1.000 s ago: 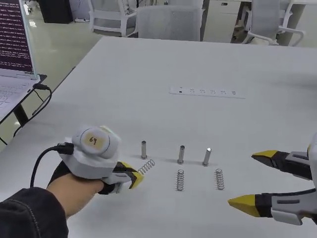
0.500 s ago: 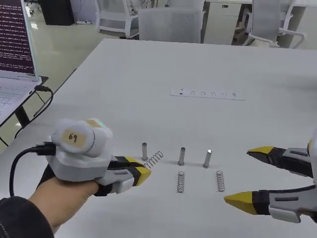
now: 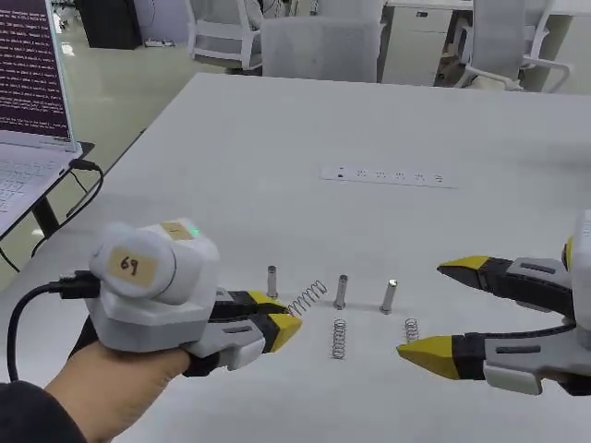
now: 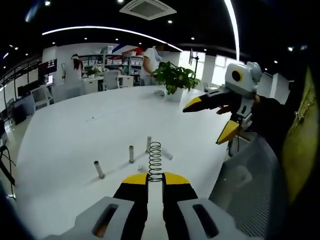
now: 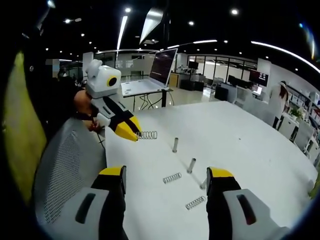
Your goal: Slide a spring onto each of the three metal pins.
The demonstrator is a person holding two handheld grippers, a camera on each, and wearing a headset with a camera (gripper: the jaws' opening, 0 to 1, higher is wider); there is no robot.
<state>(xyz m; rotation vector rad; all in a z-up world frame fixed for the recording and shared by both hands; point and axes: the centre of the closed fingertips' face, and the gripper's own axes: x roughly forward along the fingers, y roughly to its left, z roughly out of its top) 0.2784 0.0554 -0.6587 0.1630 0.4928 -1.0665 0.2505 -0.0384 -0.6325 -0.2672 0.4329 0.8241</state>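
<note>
Three short metal pins stand in a row on the white table: left pin (image 3: 272,281), middle pin (image 3: 342,291), right pin (image 3: 389,295). My left gripper (image 3: 287,325) is shut on one end of a spring (image 3: 307,296), which sticks out above the table between the left and middle pins; the same spring (image 4: 155,160) rises from the closed tips in the left gripper view. Two more springs lie flat, one (image 3: 338,337) below the middle pin, one (image 3: 410,329) below the right pin. My right gripper (image 3: 429,312) hovers open at the right, near that spring.
A white power strip (image 3: 388,175) lies farther back on the table. A laptop (image 3: 28,101) on a stand with a cable sits off the table's left edge. Office chairs (image 3: 319,46) line the far side.
My left gripper has lifted the spring off the table and carried it right, past the left pin. The right gripper has drifted left toward the right-hand spring.
</note>
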